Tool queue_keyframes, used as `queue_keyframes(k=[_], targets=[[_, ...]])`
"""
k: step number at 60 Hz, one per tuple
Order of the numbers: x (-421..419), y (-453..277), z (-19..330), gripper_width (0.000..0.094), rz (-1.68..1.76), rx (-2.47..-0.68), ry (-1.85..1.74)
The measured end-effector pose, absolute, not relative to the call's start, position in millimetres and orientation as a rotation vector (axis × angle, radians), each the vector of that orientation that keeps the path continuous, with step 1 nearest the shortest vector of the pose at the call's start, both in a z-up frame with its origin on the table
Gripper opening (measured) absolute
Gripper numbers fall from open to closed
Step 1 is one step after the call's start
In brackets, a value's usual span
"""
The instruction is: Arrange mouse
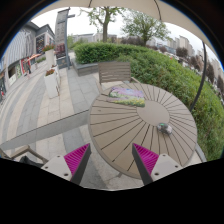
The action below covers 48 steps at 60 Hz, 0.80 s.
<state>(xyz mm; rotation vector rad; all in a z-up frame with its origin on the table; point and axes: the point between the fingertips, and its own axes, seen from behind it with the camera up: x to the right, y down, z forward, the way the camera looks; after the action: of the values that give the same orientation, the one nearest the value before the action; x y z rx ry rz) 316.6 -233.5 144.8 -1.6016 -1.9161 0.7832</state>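
Note:
A small grey mouse (166,128) lies on the right part of a round slatted wooden table (125,125), well ahead of my fingers and to their right. A pale rectangular mat (127,96) with a leafy print rests on the table's far side. My gripper (112,160) hangs above the table's near edge, open, its two magenta pads (78,156) wide apart and nothing between them.
A wooden chair (114,72) stands behind the table, next to a green hedge (150,62). A paved terrace (40,100) with a white planter box (52,82) extends to the left. Grass (205,110) borders the table on the right.

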Motion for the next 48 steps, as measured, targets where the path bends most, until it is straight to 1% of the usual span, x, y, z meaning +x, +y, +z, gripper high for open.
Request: queue_keyframes(k=[3, 4, 7, 8, 10, 14, 22, 35, 48], targets=[[313.4, -225.4, 144.4, 0.0852, 0.763, -1.619, -1.88], [306.6, -205.1, 137.2, 0.0854, 0.761, -1.621, -1.87], [301.0, -192.5, 136.0, 0.0854, 0.749, -1.631, -1.827], [305.4, -204.1, 142.7, 0.0852, 0.739, -1.64, -1.81], [296.9, -164.2, 131.5, 0.0852, 0.728, -1.656, -1.784], [293.3, -131.6, 120.8, 0.0853, 0.696, -1.701, -1.725], [289.6, -77.9, 110.9, 0.0854, 0.649, -1.766, -1.624], [271.3, -10.5, 97.7, 0.0852, 0.676, -1.73, -1.487], [236.2, 26.9, 65.7, 0.0854, 0.712, -1.685, -1.46]])
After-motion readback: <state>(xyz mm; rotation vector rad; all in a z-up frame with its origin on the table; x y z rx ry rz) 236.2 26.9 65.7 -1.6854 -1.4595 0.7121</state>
